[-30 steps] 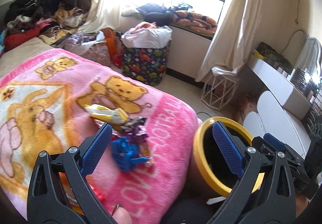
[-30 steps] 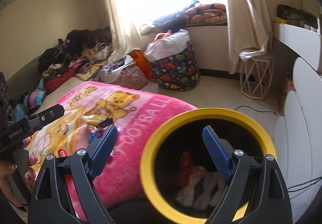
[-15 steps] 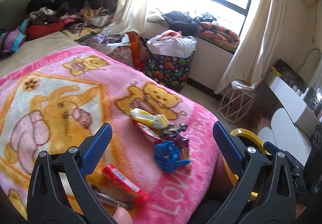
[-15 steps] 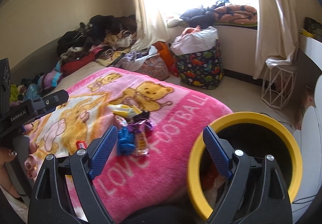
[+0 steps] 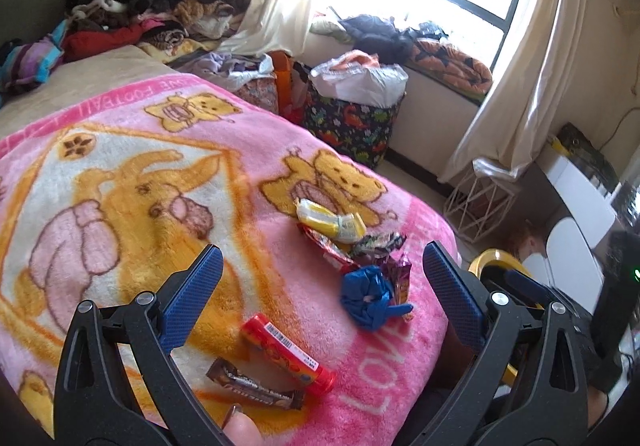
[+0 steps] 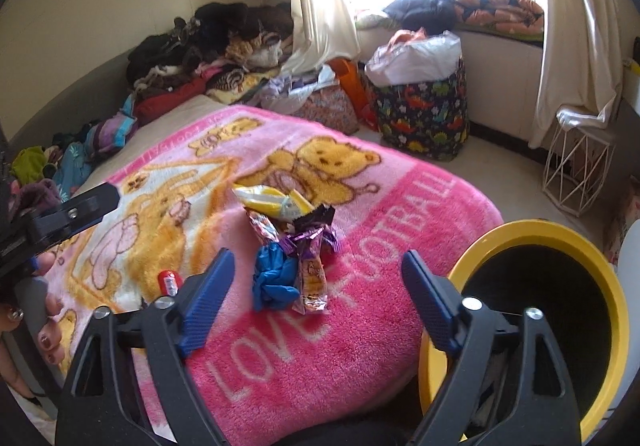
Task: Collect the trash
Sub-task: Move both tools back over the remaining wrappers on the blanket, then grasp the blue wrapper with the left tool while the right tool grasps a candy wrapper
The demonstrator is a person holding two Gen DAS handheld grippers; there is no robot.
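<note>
Right gripper [image 6: 314,278] hangs above the pink blanket [image 6: 360,346] with its blue fingers spread wide and nothing between them; its jaws have just been closing a little. Left gripper [image 5: 320,270] is likewise spread and empty, held by a hand [image 6: 28,310] at the blanket's near left side.

Taking the blanket as the landmark, the trash sits on it toward the edge that faces the bin:
- a crumpled blue glove [image 6: 274,278] nearest the right gripper, just ahead of its fingertips
- a purple foil wrapper [image 6: 312,266] touching the glove
- a yellow and white wrapper [image 6: 276,201] farther in, on the bear print
- a red tube [image 5: 286,352] and a brown bar wrapper [image 5: 252,392] at the near edge, under the left gripper

Off the blanket's right side stands the yellow-rimmed bin [image 6: 560,242], open at the top.

All of it looks light. The glove should be soft and squashy, so a pinch across its bunched middle would likely hold. The foil wrappers look thin, crinkly and slick; taking one by a twisted or folded end seems safer than by a flat face, and the plush pile beneath may snag the fingertips. The red tube looks stiff and round, apt to roll, so gripping it across its middle seems best
</note>
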